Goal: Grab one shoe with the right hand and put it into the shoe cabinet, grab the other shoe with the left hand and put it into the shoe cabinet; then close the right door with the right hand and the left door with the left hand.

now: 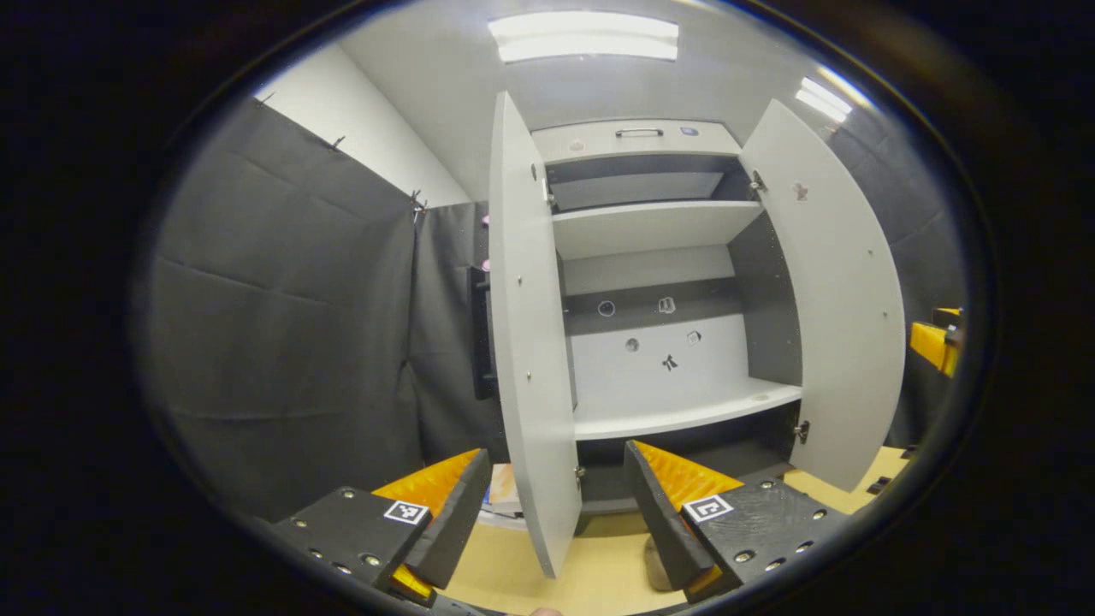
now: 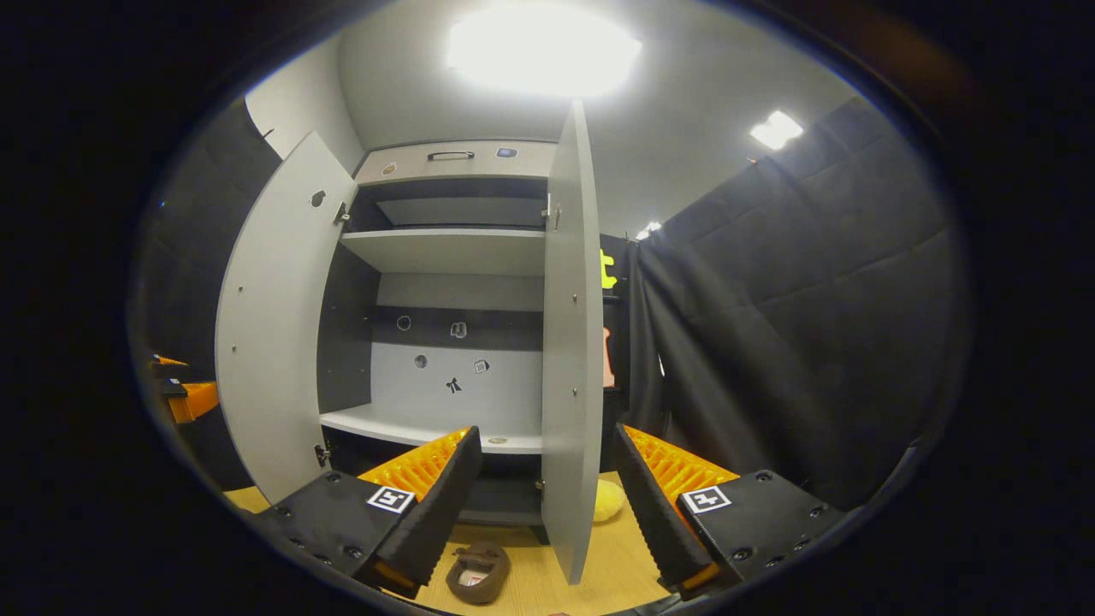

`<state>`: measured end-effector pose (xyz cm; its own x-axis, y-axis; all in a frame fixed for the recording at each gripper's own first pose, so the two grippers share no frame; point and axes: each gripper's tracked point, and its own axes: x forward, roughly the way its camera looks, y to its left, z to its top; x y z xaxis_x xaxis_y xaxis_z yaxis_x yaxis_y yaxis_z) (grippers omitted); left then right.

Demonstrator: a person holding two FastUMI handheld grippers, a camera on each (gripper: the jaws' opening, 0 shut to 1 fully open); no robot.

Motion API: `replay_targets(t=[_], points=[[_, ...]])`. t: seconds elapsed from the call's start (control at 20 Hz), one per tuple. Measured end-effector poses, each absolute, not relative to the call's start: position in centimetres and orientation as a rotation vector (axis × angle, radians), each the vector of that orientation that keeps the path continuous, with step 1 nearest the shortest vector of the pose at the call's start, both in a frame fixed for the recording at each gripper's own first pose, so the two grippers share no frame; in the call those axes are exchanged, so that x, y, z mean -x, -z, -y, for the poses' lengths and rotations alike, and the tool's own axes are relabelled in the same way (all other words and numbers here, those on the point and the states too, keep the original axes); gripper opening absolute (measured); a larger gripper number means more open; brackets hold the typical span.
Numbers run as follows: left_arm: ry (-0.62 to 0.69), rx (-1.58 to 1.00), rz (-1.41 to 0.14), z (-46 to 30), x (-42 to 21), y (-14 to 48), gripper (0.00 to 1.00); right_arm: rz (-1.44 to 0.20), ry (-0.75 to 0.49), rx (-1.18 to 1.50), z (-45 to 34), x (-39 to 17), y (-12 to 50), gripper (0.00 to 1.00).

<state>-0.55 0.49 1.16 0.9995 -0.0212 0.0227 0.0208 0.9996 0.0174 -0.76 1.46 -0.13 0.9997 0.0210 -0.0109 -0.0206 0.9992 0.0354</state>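
We start with the brown shoe (image 2: pixel 479 571), which lies on the wooden floor (image 2: pixel 599 565) in front of the shoe cabinet (image 2: pixel 453 248), just below and between the fingers of the right gripper (image 2: pixel 541 505). Its opening faces up. In the left gripper view a small rounded brownish shape (image 1: pixel 657 571) sits low beside the left gripper (image 1: pixel 556 522); it may be the other shoe, but we cannot tell. A yellow soft thing (image 2: pixel 607 500) rests on the floor behind the right door (image 2: pixel 571 342).

Both grippers have their jaws spread wide, holding nothing.

Our main worry is the doors. Each gripper has a door's edge standing between its fingers: the left door (image 1: pixel 535 342) in the left gripper view, the right door in the right gripper view. If we swing down for the shoe carelessly, we judge a finger could knock a door and part-close it, blocking the way in. The shoe looks soft and low, so a shallow pinch could slip off it.

As for the cabinet, both doors stand open. The upper shelf (image 1: pixel 650 227) and the lower shelf (image 1: pixel 684 411) are bare; no shoe is inside yet. The dark bottom compartment is too dim to judge.
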Motion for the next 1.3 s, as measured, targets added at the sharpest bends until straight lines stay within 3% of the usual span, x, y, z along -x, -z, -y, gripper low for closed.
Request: replay_targets(t=[0.25,0.3,0.7,0.75,0.85,0.9,0.95,1.1,1.15,1.2,1.25,1.3], points=[[0.021,-0.008,0.050,-1.0,1.1,-1.9,0.99,-0.086,-0.067,-0.058,-4.1,0.4,2.6,0.97],[0.020,-0.011,0.046,-1.1,1.0,-1.7,0.84,-0.101,-0.084,-0.053,-4.8,0.2,3.2,0.98],[-0.004,-0.035,-0.004,-1.8,1.3,0.1,0.99,-0.208,-0.209,0.013,-10.2,-2.0,9.1,0.98],[-0.006,-0.036,-0.006,-1.8,1.1,0.3,0.99,-0.232,-0.216,0.014,-10.6,-2.5,10.3,0.98],[-0.011,-0.040,-0.001,-2.0,0.6,0.6,0.84,-0.289,-0.221,0.022,-11.4,-3.6,13.0,0.98],[-0.016,-0.044,-0.005,-2.1,0.4,0.8,0.99,-0.320,-0.228,0.027,-11.9,-4.0,14.5,0.97],[-0.024,-0.047,-0.012,-2.3,0.3,1.2,0.92,-0.353,-0.238,0.032,-12.3,-4.3,15.9,0.98],[-0.052,-0.038,-0.035,-3.0,-0.2,2.0,0.92,-0.457,-0.273,0.038,-13.7,-5.2,20.0,0.98],[-0.055,-0.033,-0.040,-3.1,-0.4,2.1,0.99,-0.487,-0.285,0.037,-14.2,-5.5,21.2,0.98],[-0.058,-0.032,-0.044,-3.2,-0.7,2.4,0.99,-0.515,-0.296,0.039,-14.6,-5.7,22.2,0.98],[-0.063,-0.036,-0.043,-3.3,-1.2,2.4,0.92,-0.544,-0.306,0.043,-14.8,-5.7,23.3,0.98],[-0.068,-0.042,-0.037,-3.4,-1.7,2.3,0.99,-0.573,-0.320,0.044,-15.0,-5.7,24.3,0.98]])
